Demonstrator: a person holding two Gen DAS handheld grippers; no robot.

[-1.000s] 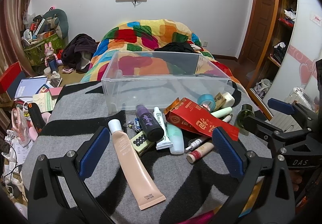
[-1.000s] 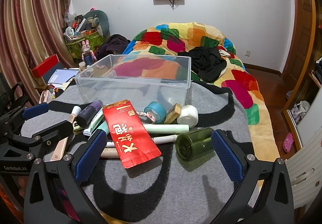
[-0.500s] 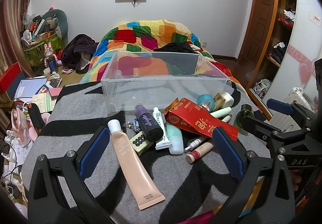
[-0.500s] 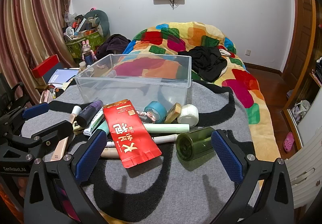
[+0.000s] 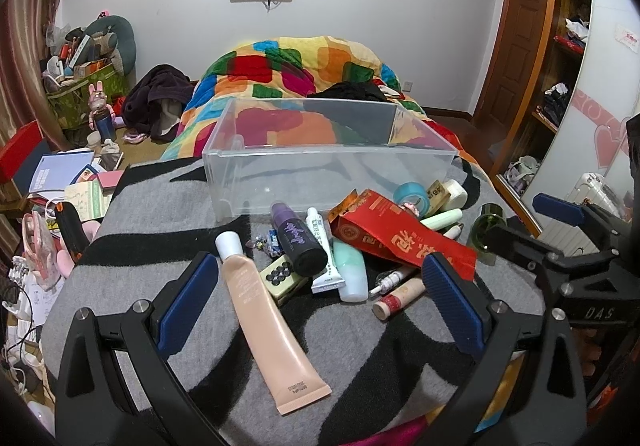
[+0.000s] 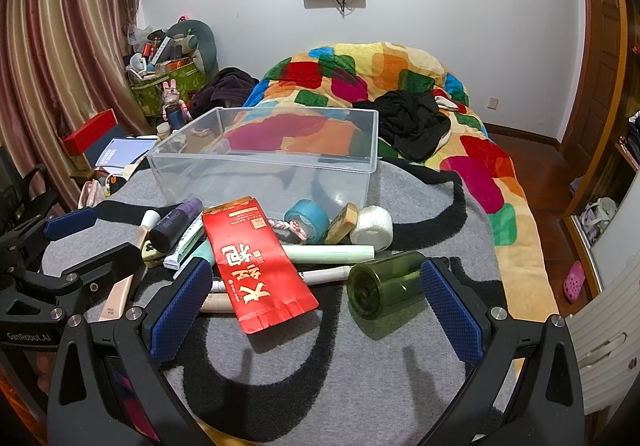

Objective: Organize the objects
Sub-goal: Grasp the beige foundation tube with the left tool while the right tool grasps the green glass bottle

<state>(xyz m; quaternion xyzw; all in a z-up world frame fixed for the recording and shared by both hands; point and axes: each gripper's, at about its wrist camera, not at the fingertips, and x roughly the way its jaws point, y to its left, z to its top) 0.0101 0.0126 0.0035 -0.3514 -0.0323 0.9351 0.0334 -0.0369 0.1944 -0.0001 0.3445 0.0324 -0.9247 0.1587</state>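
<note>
Left claw (image 5: 320, 300) wide, empty, above beige tube (image 5: 264, 322). Right claw (image 6: 316, 304) wide, empty, near green bottle (image 6: 382, 284). Clear bin (image 6: 264, 165) behind the clutter.

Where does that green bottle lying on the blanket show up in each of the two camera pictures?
Left wrist view: green bottle at the right, past the red packet, partly behind the right gripper.
Right wrist view: green bottle lower centre, by the right finger.
Shared landmark: the clear bin.

Home bedroom (bed (image 6: 400, 85), quilt)
</note>
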